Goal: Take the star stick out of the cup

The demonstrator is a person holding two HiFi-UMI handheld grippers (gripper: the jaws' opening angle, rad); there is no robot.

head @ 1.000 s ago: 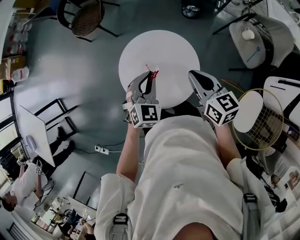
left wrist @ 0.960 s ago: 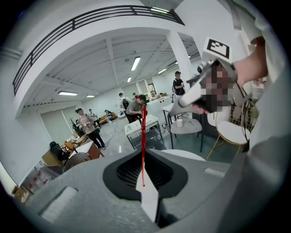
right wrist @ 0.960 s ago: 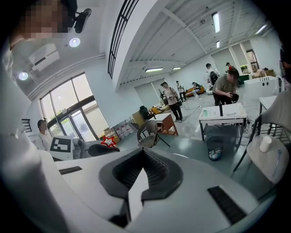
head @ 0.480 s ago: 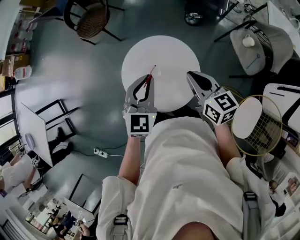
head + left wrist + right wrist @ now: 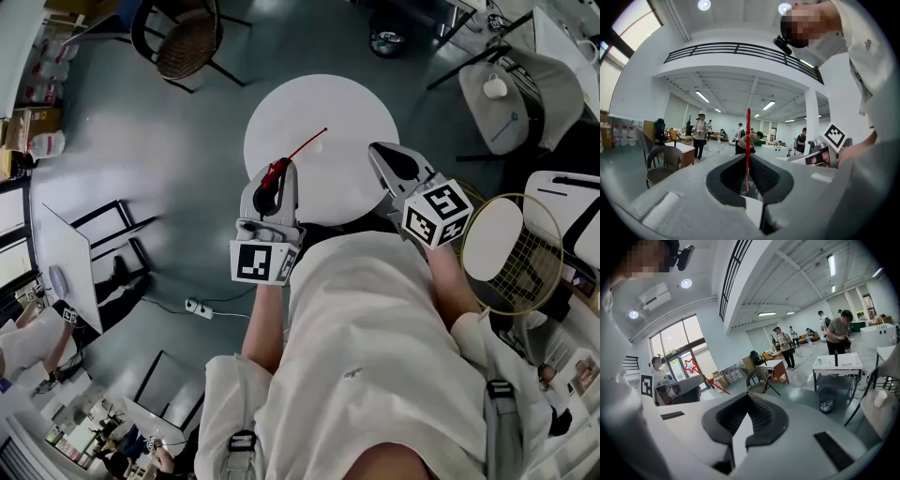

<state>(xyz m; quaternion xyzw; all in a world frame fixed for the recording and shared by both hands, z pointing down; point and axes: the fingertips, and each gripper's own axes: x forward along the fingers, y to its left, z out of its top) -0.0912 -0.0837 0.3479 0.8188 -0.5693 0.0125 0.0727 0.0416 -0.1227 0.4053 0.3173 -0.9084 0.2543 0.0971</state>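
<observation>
The star stick (image 5: 305, 146) in the grey left tool (image 5: 280, 170) is red. The tool's markers are black-and-white squares; the surface (image 5: 352, 98) ahead is white.

White shirt (image 5: 366, 319), grey buckled straps (image 5: 241, 441), black-and-white marker cubes (image 5: 260, 262)

A round white table (image 5: 356, 103) and a wicker chair (image 5: 183, 42) are set on a grey floor (image 5: 169, 178), and the white hall is lit by ceiling lights (image 5: 704, 4) and glass doors (image 5: 679, 355).
</observation>
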